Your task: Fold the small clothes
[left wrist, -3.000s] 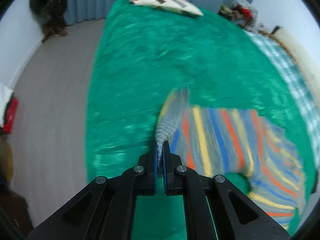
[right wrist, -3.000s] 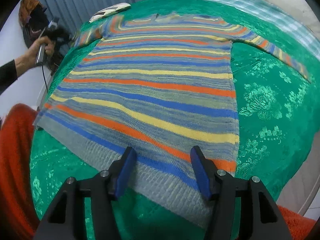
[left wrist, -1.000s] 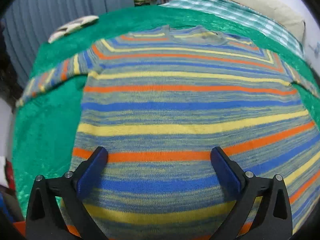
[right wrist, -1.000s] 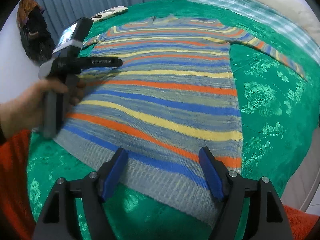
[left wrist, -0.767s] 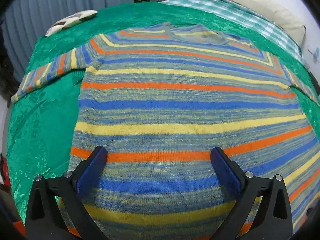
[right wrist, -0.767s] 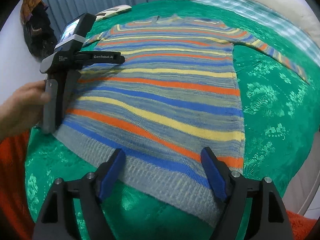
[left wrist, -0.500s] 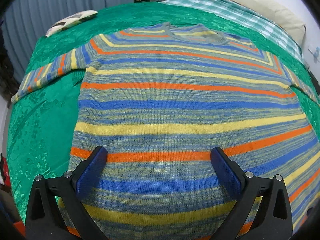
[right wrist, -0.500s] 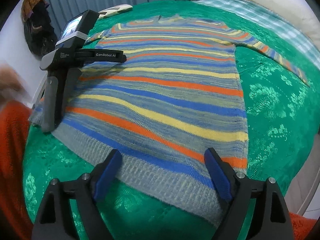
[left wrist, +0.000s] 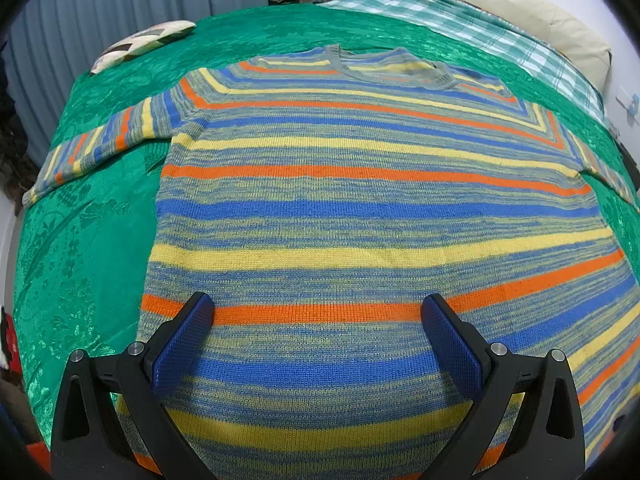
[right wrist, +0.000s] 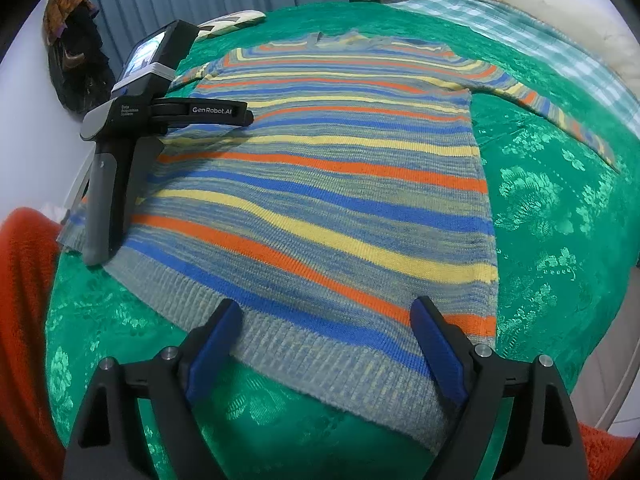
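- The bed (right wrist: 560, 208), under a green patterned cover, carries the work.
- The striped sweater (right wrist: 340, 184) lies flat and face up on the bed, body smooth, both sleeves stretched out sideways; no fold shows yet, so I judge the spreading done and all the folding still to do.
- The left gripper (left wrist: 318, 340) sits on the sweater's lower left part with no hand on its handle, fingers spread wide and empty.
- The right gripper (right wrist: 324, 344) hovers just above the ribbed hem (right wrist: 304, 356), fingers wide apart, holding nothing.
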The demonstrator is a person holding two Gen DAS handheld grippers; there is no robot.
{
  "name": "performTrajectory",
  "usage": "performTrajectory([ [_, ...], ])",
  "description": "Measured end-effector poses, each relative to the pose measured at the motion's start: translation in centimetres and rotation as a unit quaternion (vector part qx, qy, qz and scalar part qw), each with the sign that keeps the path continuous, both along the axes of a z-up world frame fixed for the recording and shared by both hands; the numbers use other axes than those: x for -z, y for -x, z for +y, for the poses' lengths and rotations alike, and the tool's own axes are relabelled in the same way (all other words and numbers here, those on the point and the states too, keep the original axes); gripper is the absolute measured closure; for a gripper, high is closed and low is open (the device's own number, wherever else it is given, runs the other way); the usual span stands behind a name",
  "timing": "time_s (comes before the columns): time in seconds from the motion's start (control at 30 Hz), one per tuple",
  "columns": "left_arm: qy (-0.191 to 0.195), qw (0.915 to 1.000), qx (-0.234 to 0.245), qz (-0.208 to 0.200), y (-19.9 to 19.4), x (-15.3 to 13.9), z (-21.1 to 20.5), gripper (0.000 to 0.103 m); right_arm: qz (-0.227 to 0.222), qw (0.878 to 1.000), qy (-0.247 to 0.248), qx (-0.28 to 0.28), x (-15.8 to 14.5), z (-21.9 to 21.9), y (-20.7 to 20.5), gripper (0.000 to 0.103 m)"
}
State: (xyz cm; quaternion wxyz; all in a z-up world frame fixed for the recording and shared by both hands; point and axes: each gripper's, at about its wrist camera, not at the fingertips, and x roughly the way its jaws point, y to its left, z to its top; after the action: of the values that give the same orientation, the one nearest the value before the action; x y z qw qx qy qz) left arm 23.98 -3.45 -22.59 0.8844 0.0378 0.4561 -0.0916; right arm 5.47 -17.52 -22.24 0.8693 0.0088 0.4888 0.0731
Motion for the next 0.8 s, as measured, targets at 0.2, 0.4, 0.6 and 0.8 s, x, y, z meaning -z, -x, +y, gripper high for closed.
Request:
performTrajectory([
  [0.2, 0.0, 1.0, 0.0, 0.0, 0.0, -0.01, 0.0, 0.0, -0.001, 1.0, -0.003, -0.002, -0.01, -0.09, 0.06, 0.016],
  [0.4, 0.0, 1.0, 0.0, 0.0, -0.01, -0.02, 0.02, 0.0, -0.004, 1.0, -0.002, -0.005, 0.01, -0.05, 0.24, 0.016],
  [0.6, 0.0, 1.0, 0.0, 0.0, -0.01, -0.02, 0.02, 0.0, -0.004, 1.0, -0.004, -0.007, -0.05, -0.09, 0.32, 0.016],
  [0.8, 0.0, 1.0, 0.0, 0.0, -0.01, -0.03, 0.02, 0.0, -0.004, 1.0, -0.004, -0.006, -0.07, -0.06, 0.36, 0.016],
])
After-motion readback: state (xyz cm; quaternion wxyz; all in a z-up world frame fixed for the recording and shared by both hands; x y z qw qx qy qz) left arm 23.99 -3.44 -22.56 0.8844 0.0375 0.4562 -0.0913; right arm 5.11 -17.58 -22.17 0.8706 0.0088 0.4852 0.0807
